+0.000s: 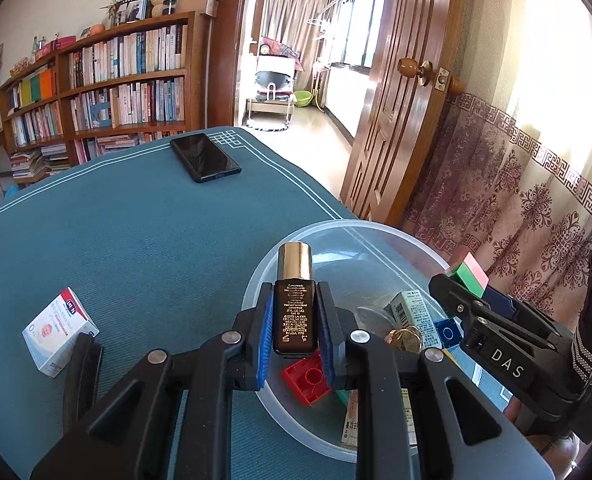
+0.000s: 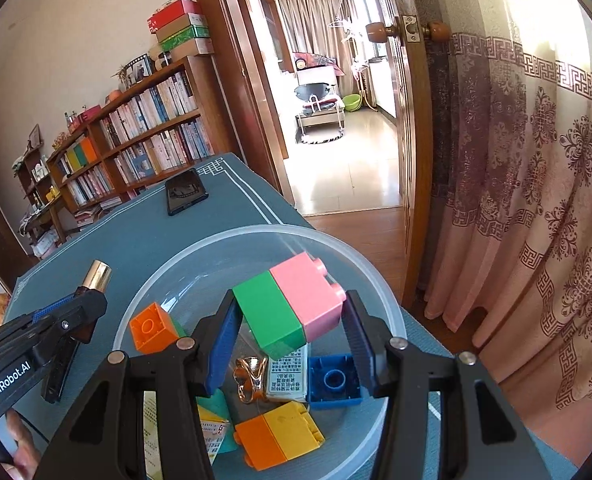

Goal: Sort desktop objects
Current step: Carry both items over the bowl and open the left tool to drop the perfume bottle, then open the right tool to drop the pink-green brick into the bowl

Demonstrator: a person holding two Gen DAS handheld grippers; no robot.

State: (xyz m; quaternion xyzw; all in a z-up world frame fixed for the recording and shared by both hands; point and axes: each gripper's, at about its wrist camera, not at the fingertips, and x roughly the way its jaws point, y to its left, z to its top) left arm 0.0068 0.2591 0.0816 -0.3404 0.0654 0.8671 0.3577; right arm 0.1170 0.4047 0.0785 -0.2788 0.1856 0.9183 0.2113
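Two loads over the clear round plastic bowl (image 2: 380, 300): left gripper (image 1: 295, 328) jaws clamp a dark gold-capped glass bottle (image 1: 295, 312) (long axis along the fingers) above its near rim; right gripper (image 2: 292, 336), pitched downward, holds a pink-and-green plastic brick (image 2: 292, 308) above the bowl's middle.

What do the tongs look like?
Both tongs, left and right, are black, with jointed arms, silver rivets and ridged blue pads. One side reads "DAS", the other "GenRobot.AI". A striped strap hangs by the right one.
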